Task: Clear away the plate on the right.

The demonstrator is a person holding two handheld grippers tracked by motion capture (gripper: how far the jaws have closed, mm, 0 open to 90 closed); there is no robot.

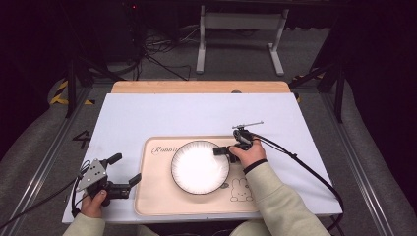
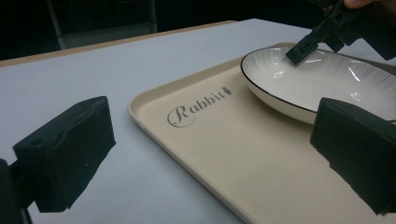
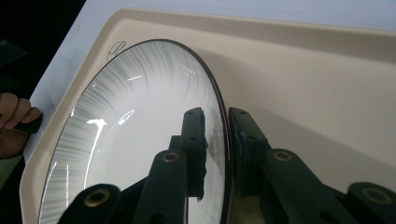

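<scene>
A white plate (image 1: 199,166) with fine grey lines and a dark rim lies on a beige tray (image 1: 157,196) printed "Rabbit" and with a rabbit drawing. My right gripper (image 1: 223,151) is shut on the plate's right rim. In the right gripper view one jaw is inside the plate (image 3: 130,130), the other outside over the tray (image 3: 303,79), with the rim pinched between them (image 3: 217,119). My left gripper (image 1: 125,169) stands open just left of the tray, above the white table, holding nothing. In the left gripper view its jaws (image 2: 210,154) frame the tray (image 2: 224,149) and plate (image 2: 327,79).
The tray lies on a white table sheet (image 1: 196,110) over a wooden top (image 1: 196,87). Cables trail from both grippers off the table's sides. Beyond the far edge are a white stand (image 1: 241,34) and floor cables. The person's left hand (image 3: 14,116) shows by the tray's corner.
</scene>
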